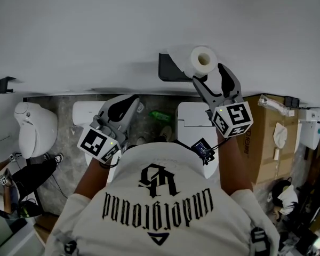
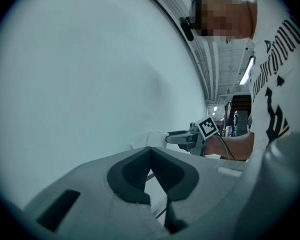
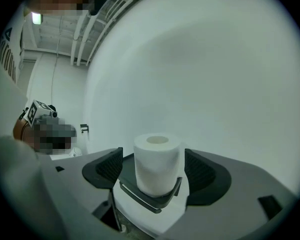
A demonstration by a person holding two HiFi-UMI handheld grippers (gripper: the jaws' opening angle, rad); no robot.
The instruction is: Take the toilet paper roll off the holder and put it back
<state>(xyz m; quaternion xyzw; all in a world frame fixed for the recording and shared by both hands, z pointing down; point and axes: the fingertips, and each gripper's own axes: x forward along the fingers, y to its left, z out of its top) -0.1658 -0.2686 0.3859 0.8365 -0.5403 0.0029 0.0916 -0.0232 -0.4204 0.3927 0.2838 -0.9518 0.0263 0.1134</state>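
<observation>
A white toilet paper roll (image 1: 201, 60) sits on a dark holder (image 1: 169, 68) fixed to the white wall. My right gripper (image 1: 213, 74) is open, with its jaws reaching up to the roll. In the right gripper view the roll (image 3: 157, 164) stands on the holder's dark bracket (image 3: 151, 198) between the two pads, and a gap shows on each side. My left gripper (image 1: 124, 106) hangs lower and to the left, away from the roll. Its jaws are shut with nothing between them, and the pads (image 2: 140, 171) meet at their tips. The right gripper's marker cube (image 2: 207, 127) shows in the left gripper view.
Below the wall stand white toilets (image 1: 34, 127) and toilet tanks (image 1: 194, 120) on a grey stone floor. A green bottle (image 1: 161, 116) lies between two tanks. A cardboard box (image 1: 264, 143) stands at the right. A small black hook (image 1: 5, 83) is on the wall at far left.
</observation>
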